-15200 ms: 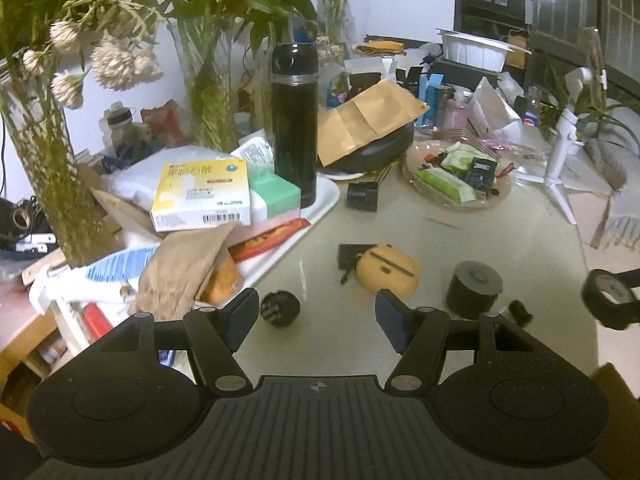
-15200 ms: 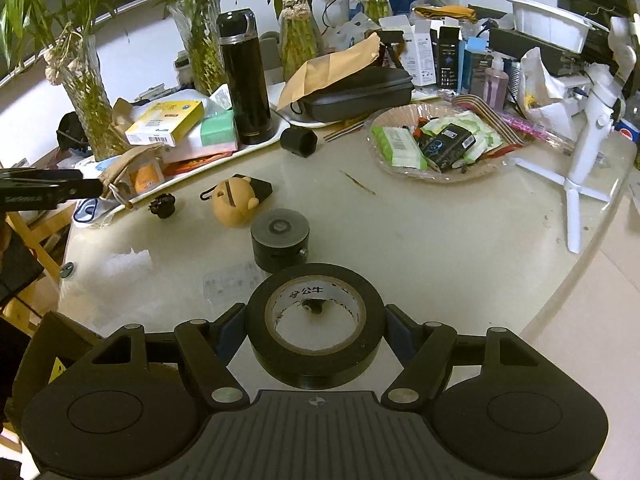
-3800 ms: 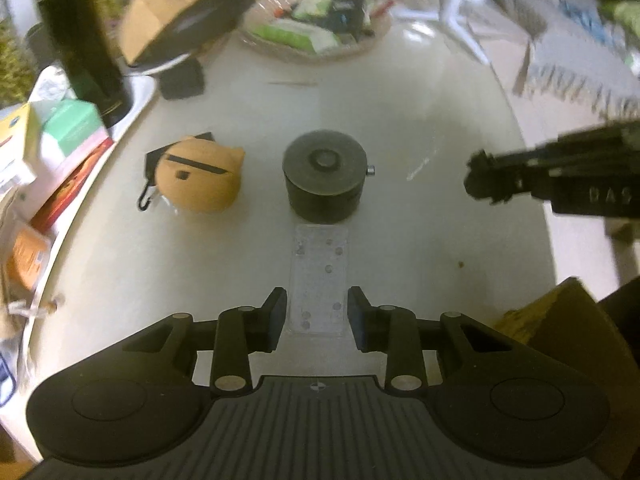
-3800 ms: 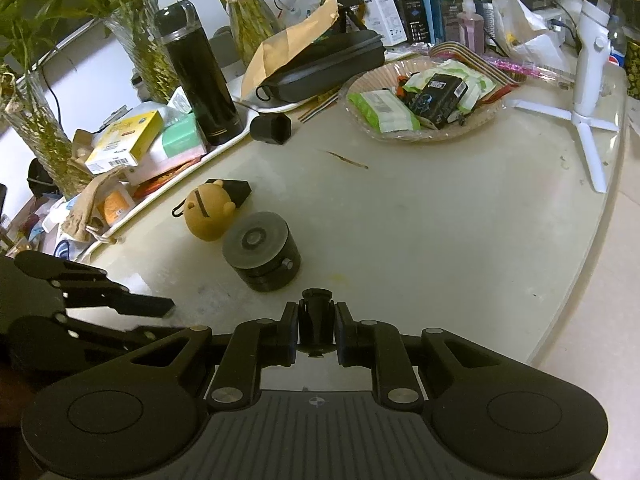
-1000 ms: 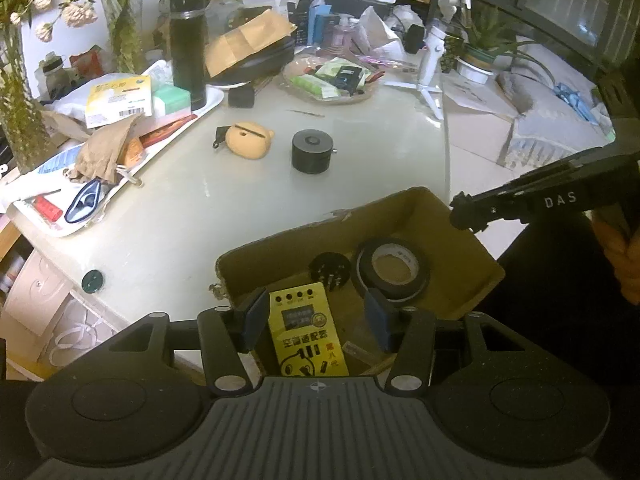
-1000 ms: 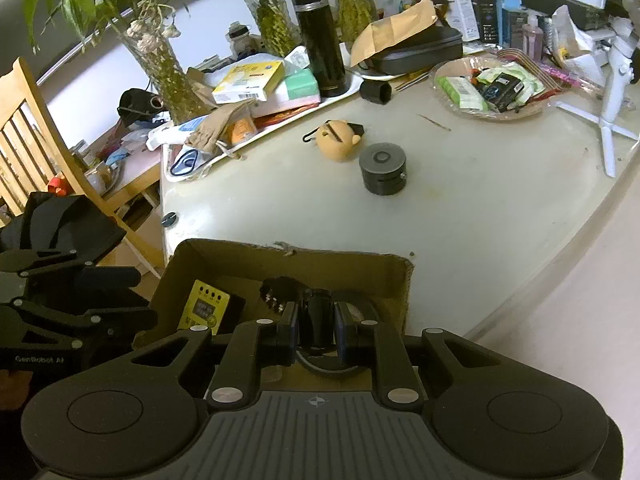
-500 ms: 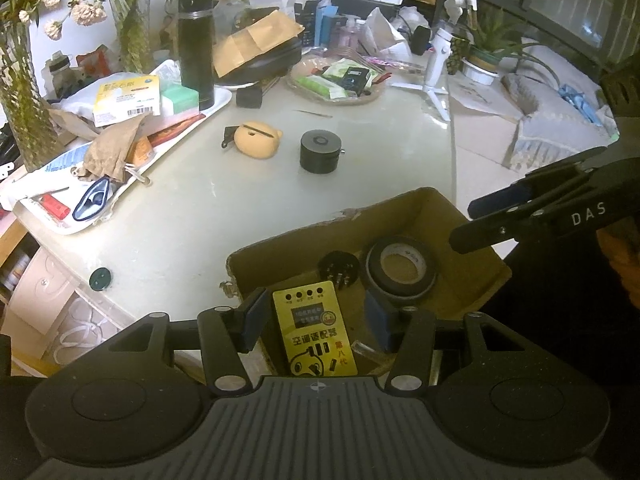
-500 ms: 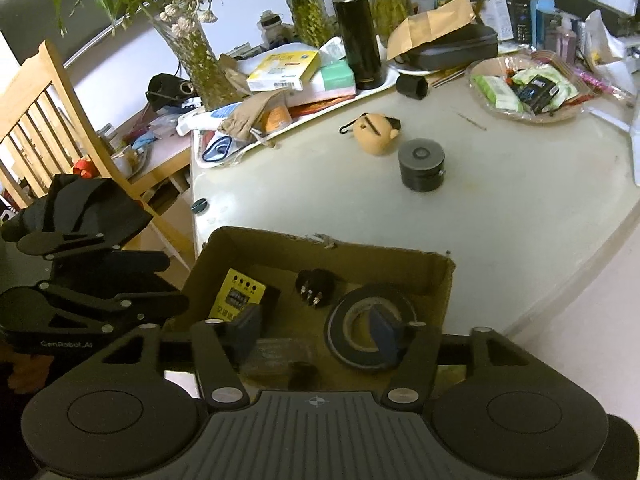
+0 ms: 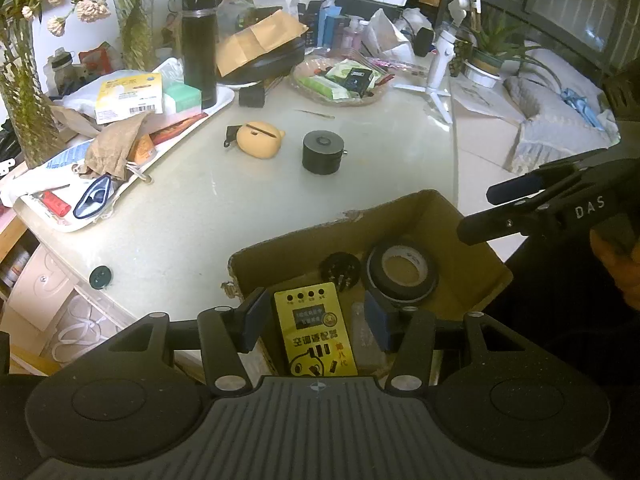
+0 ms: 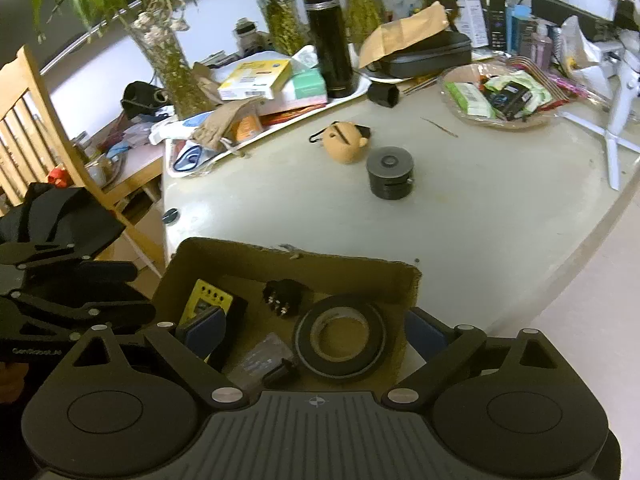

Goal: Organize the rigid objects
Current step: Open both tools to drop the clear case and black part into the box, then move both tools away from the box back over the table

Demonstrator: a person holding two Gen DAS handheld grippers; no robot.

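Cluttered with vases, packets and boxes, a pale round table (image 9: 192, 200) fills the background, and an open cardboard box (image 10: 280, 258) sits against its near edge. Inside the box a roll of black tape (image 10: 340, 338) lies flat on the right, a small black plug (image 10: 282, 298) sits just beside it toward the middle, and a yellow device (image 9: 314, 328) with dark printed characters lies on the left. A small dark piece (image 10: 280, 372) rests near the box's front, close to a clear plastic piece (image 10: 260, 354).

The right gripper (image 10: 316, 334) hangs over the box with its jaws opening wide; the tape roll lies below and between them, untouched by either pad. The left gripper (image 9: 316, 316) hovers over the yellow device with its jaws partly apart, gripping nothing.

Out on the table, well apart from the box, stand a black cylinder (image 9: 322, 152) and, just beside it, an orange pouch (image 9: 258, 144). Farther back are a tall black flask (image 9: 199, 46) and a shallow basket (image 9: 340, 94) of packets.
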